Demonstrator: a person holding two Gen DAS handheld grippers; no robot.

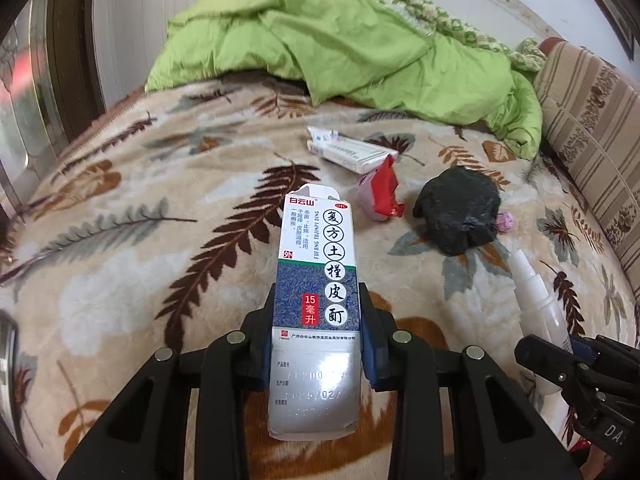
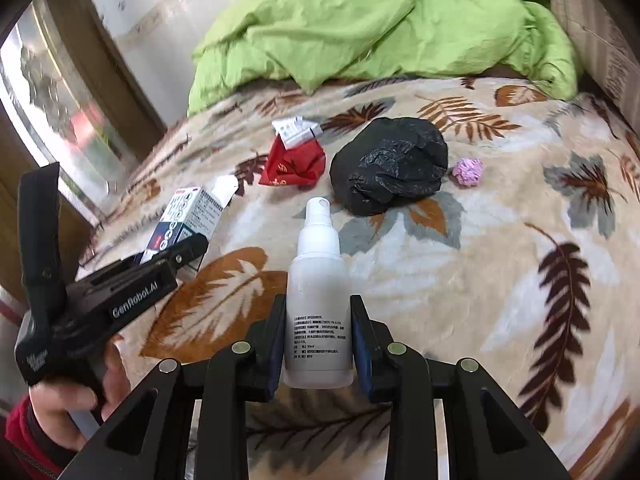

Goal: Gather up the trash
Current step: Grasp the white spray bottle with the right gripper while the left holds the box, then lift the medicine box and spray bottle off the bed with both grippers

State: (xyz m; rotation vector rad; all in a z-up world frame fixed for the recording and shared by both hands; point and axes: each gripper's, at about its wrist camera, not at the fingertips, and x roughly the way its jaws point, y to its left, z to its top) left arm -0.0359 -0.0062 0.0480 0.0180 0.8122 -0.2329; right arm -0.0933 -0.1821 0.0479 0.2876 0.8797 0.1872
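Observation:
My left gripper is shut on a tall white and blue medicine box with Chinese print, held above the bed. In the right wrist view the same box pokes out of the left gripper at the left. My right gripper is shut on a white spray bottle, nozzle pointing away; that bottle shows at the right of the left wrist view. Loose on the blanket lie a crumpled black bag, a red wrapper, a white carton and a small pink paper ball.
A leaf-patterned blanket covers the bed. A rumpled green quilt is heaped at the far end. A striped cushion lines the right side, and a wooden-framed door or mirror stands at the left. A person's hand in a red sleeve holds the left gripper.

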